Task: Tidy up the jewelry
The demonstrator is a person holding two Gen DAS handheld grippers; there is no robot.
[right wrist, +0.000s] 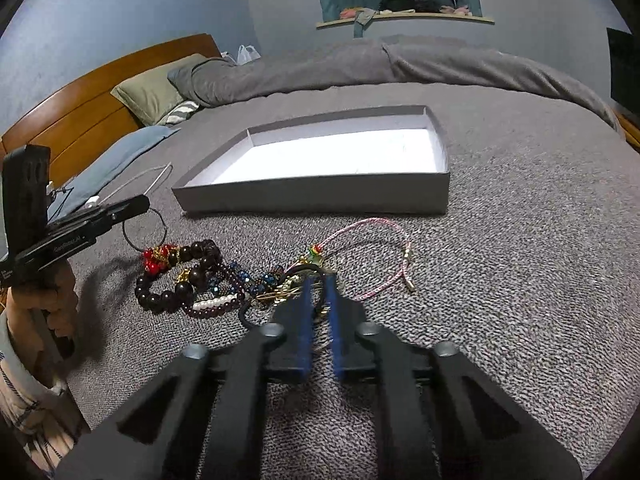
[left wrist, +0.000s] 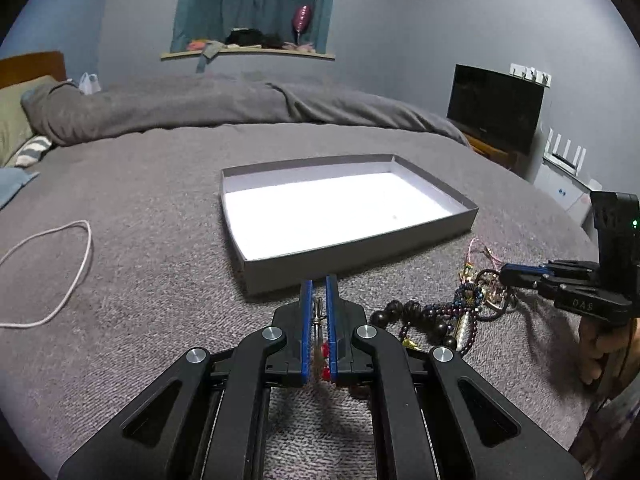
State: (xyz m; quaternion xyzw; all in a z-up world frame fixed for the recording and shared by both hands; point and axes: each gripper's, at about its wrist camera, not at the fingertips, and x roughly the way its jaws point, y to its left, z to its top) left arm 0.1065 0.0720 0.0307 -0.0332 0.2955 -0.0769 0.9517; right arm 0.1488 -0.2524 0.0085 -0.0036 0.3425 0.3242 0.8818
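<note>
A shallow grey box (left wrist: 360, 258) with a white inside lies on the grey bed cover; it also shows in the right wrist view (right wrist: 312, 196). My left gripper (left wrist: 319, 282) is shut on a thin wire hoop with red beads (left wrist: 319, 320); the hoop (right wrist: 145, 229) hangs from its tip (right wrist: 136, 204) above the pile. A jewelry pile lies in front of the box: dark wooden bead bracelet (right wrist: 188, 276), purple and blue beads (right wrist: 240, 280), pink cord bracelet (right wrist: 376, 248). My right gripper (right wrist: 318, 280) is nearly shut around dark and gold pieces (right wrist: 298, 280) at the pile's right end.
A loop of white cable (left wrist: 60, 272) lies on the cover to the left. Pillows (right wrist: 156, 92) and a wooden headboard (right wrist: 80, 116) are at the far left. A dark screen (left wrist: 494, 106) stands beyond the bed's right edge.
</note>
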